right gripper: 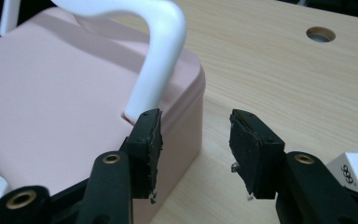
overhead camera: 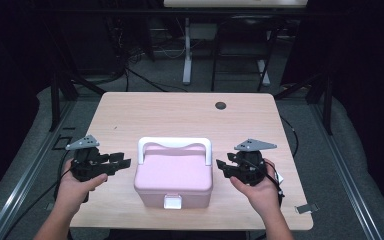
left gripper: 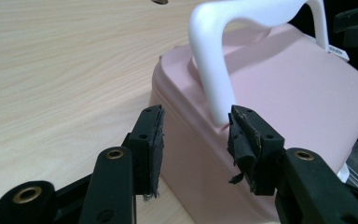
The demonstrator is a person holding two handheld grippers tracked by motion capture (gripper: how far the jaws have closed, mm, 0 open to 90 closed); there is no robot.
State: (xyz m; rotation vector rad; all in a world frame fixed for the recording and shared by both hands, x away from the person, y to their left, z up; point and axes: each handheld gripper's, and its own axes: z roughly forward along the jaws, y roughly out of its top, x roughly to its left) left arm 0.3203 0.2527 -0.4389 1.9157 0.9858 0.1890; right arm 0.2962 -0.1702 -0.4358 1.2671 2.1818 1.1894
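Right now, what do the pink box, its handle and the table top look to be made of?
Pink box: likely moulded plastic with a matte, even surface and rounded corners. Its white handle: smooth plastic, slightly glossy, catching highlights in the gripper views. Table: light wood-grain top, probably laminate rather than solid wood, since the grain looks flat and uniform.

Pink box (overhead camera: 172, 175): rounded plastic case, lid shut, white latch (overhead camera: 173, 202) on its near face, white handle (overhead camera: 174, 145) standing upright over the lid. Sits square on the tabletop (overhead camera: 180, 112), between left hand-held gripper (overhead camera: 121, 162) and right hand-held gripper (overhead camera: 223, 166), just beside each, neither touching it
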